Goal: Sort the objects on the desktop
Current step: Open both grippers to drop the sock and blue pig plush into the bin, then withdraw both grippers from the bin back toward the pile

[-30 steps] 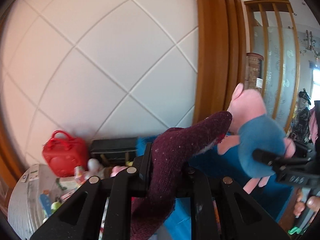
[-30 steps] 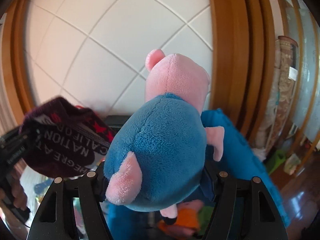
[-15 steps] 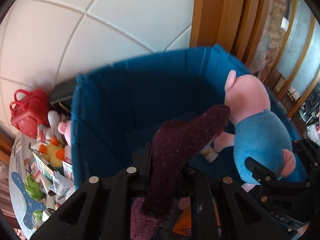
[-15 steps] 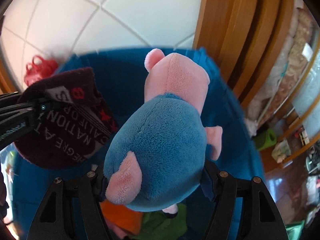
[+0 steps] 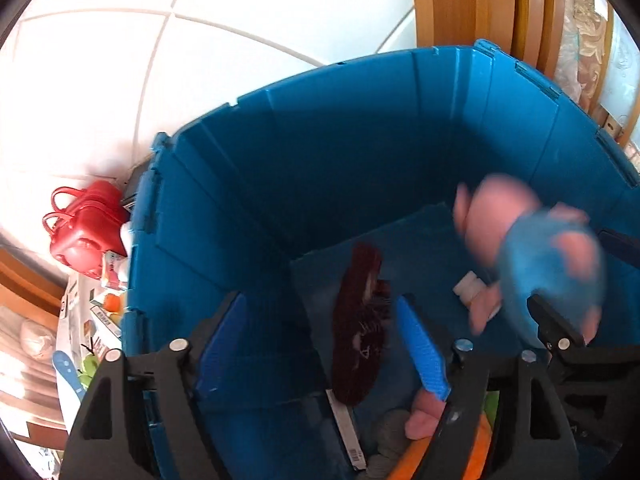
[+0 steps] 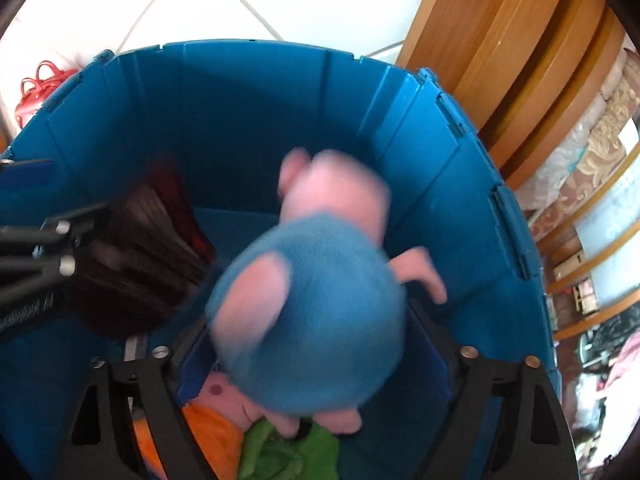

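Both grippers hang over the blue bin (image 5: 360, 152). The left gripper (image 5: 320, 344) stands spread wide, the maroon sock (image 5: 360, 332) loose between its pads inside the bin. The right gripper (image 6: 316, 364) is also parted, with the blurred plush pig (image 6: 316, 304) free. Only the left view shows the red bag (image 5: 86, 232) beside the bin's outer wall.

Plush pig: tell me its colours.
Pink head and limbs, blue body on the plush pig; clearest, though blurred, in the right wrist view.

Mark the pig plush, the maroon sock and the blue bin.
pig plush (image 6: 316, 320): right wrist view, on its blue body.
maroon sock (image 5: 358, 344): left wrist view, mid-length of the knit.
blue bin (image 5: 360, 152): left wrist view, on the far inner wall.
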Available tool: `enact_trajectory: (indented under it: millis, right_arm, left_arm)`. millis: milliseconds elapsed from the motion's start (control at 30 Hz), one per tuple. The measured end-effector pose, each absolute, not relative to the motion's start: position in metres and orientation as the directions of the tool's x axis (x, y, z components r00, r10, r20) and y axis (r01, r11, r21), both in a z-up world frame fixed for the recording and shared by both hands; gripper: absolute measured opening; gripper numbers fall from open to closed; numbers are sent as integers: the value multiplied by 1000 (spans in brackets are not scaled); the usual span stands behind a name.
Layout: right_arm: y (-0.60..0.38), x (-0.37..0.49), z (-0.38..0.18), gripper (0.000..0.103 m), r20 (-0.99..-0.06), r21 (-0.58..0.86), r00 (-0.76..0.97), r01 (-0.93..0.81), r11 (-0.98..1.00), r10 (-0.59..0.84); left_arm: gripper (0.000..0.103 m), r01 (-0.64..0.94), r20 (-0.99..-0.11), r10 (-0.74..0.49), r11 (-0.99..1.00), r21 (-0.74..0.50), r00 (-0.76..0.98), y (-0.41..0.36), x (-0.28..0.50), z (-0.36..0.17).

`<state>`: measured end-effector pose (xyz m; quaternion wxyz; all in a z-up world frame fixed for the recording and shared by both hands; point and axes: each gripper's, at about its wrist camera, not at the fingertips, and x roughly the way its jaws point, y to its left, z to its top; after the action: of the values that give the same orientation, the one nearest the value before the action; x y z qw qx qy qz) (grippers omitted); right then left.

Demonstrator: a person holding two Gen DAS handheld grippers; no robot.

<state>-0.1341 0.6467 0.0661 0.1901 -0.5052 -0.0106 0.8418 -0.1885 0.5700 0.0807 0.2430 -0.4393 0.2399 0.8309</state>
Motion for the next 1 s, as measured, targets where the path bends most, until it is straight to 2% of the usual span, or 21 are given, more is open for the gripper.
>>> enact_trajectory:
  millis: [33,300,500,767,1000]
  right_arm:
    - [645,-135,66,92,-849,-211,-413,-308,-927,331]
    - [631,-122,80,97,-878,-185,-386,-274,-944,284]
    - [621,-97,110,102,-870,-169,-416,-256,-952,266]
    - [560,-34,174,103,-794,-98,-575,-201,-975,198]
    - [492,0,190,103,-694,-4,-711,-153,-988,113]
  left_arm:
    - [78,-616,-855,189,-767,178,-483,568,-190,81]
    - [77,-658,-891,236,-748,89,-388,545,-186,92]
    - [77,-695,-879,324,-719,12,-349,510,-168,130]
    - [78,-737,-819,440,-675,-30,-369,427,-131,185]
    - [80,-682,-728,447,-730,38,-519,319,-101,177]
